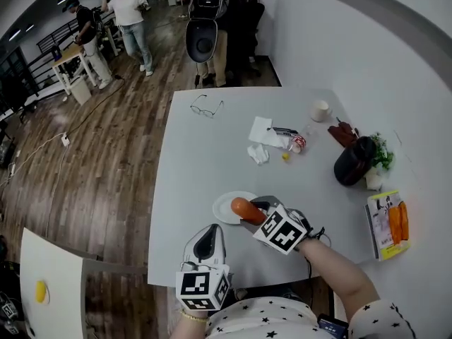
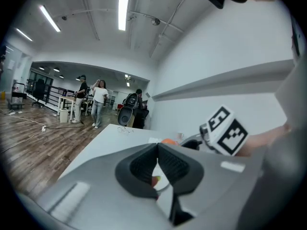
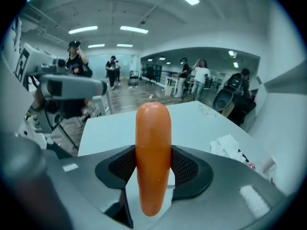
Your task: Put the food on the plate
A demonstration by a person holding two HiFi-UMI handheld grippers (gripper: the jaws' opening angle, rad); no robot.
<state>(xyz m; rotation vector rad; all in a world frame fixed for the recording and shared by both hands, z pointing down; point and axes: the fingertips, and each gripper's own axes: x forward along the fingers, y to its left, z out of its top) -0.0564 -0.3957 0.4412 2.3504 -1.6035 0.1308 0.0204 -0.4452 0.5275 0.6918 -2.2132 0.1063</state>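
An orange sausage (image 1: 245,208) is pinched between the pads of my right gripper (image 1: 250,215), just above a small white plate (image 1: 222,208) near the table's front edge. In the right gripper view the sausage (image 3: 153,152) stands upright between the jaws of the right gripper (image 3: 154,166), with a sliver of plate showing below it. My left gripper (image 1: 211,233) rests at the front edge, left of the plate, shut and empty. In the left gripper view the pads of the left gripper (image 2: 157,151) meet, and the right gripper's marker cube (image 2: 224,130) and the sausage (image 2: 168,141) show beyond them.
A grey table (image 1: 205,161) carries glasses (image 1: 206,107), crumpled napkins (image 1: 261,138), a small can (image 1: 298,143), a cup (image 1: 320,109), a black pot (image 1: 353,161) with a plant (image 1: 382,154), and a pack of orange sausages (image 1: 388,224) at the right edge. People stand far behind.
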